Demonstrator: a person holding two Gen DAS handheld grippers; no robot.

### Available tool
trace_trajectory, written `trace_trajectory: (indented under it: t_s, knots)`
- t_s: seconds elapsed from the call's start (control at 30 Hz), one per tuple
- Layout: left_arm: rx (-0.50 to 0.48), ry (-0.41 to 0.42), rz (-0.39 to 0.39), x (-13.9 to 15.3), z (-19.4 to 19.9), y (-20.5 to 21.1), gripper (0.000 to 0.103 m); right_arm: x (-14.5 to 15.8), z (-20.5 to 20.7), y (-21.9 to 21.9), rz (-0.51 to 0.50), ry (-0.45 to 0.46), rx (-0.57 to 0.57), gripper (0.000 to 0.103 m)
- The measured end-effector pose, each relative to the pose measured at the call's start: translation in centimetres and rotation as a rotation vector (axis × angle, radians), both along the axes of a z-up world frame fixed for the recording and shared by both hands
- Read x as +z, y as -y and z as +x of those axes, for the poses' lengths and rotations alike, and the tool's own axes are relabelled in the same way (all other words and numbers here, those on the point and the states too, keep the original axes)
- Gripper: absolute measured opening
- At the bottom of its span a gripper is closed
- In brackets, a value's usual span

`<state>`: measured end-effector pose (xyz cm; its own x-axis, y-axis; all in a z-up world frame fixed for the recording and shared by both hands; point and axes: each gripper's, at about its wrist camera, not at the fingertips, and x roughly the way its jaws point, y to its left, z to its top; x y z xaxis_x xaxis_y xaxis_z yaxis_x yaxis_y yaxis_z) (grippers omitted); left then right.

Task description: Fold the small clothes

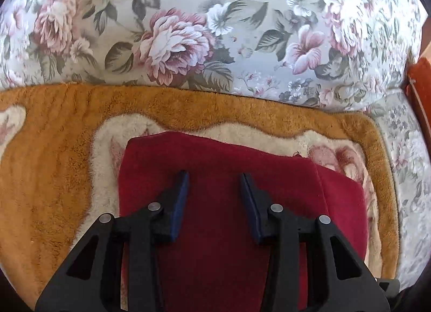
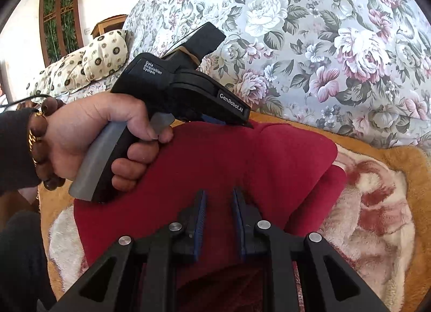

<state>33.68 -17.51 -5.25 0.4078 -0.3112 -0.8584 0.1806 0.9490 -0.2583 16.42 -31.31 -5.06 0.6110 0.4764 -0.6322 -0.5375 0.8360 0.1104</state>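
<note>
At the bottom of the right wrist view, the right gripper (image 2: 218,193) is seen with its jaws a little apart and nothing between them, poised over the dark red fleece garment (image 2: 242,161). In the left wrist view, the left gripper (image 1: 214,177) is likewise held with its jaws apart and empty, above the same garment (image 1: 221,155).

The garment is laid on the plush orange-and-cream floral blanket (image 1: 54,128), in the lower centre of both frames. It appears already folded at least once: a doubled layer is shown, with a lower edge peeking out at the right (image 2: 323,193). The fold is judged largely done; a further fold or smoothing may remain, though the full outline is hidden by the grippers.

In the left of the right wrist view, the left hand (image 2: 89,134) is seen around its device's handle. Beyond the blanket, the pale floral-print cushion (image 1: 215,29) fills the upper frame.
</note>
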Motion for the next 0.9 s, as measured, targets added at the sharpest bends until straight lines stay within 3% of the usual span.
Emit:
trace_trajectory:
  t_s: [0.07,0.17,0.27,0.4,0.47,0.53,0.6,0.73,0.9]
  knots:
    - [-0.003,0.011,0.025,1.9,-0.3,-0.1,0.039,0.0,-0.1,-0.2,-0.023,0.013,-0.005,0.018]
    - [0.007,0.166,-0.016,7.4,-3.2,-1.8,0.041,0.0,-0.1,-0.4,-0.047,0.027,-0.012,0.018]
    - [-0.041,0.237,-0.005,9.9,-7.4,-3.6,0.055,0.0,-0.3,-0.5,-0.068,0.037,-0.018,0.018]
    - [-0.088,0.27,0.124,8.9,-12.7,-4.4,0.055,0.4,-0.7,-1.3,-0.135,0.049,-0.039,0.021]
    - [-0.067,0.241,0.166,7.9,-14.2,-4.8,0.055,1.2,-0.4,-1.5,-0.154,-0.012,-0.061,0.022]
    - [-0.02,0.214,0.157,7.6,-15.6,-5.6,0.055,2.8,-0.4,-0.9,-0.095,-0.081,-0.11,0.022]
    - [0.019,0.199,0.169,7.4,-16.2,-5.5,0.055,4.4,-0.8,0.1,-0.038,-0.053,-0.166,0.023]
    - [0.042,0.218,0.175,8.5,-16.3,-4.6,0.055,6.0,0.5,1.4,-0.033,-0.045,-0.27,0.024]
    - [0.076,0.215,0.184,7.8,-14.5,-3.2,0.055,6.5,2.3,1.1,-0.098,-0.054,-0.269,0.024]
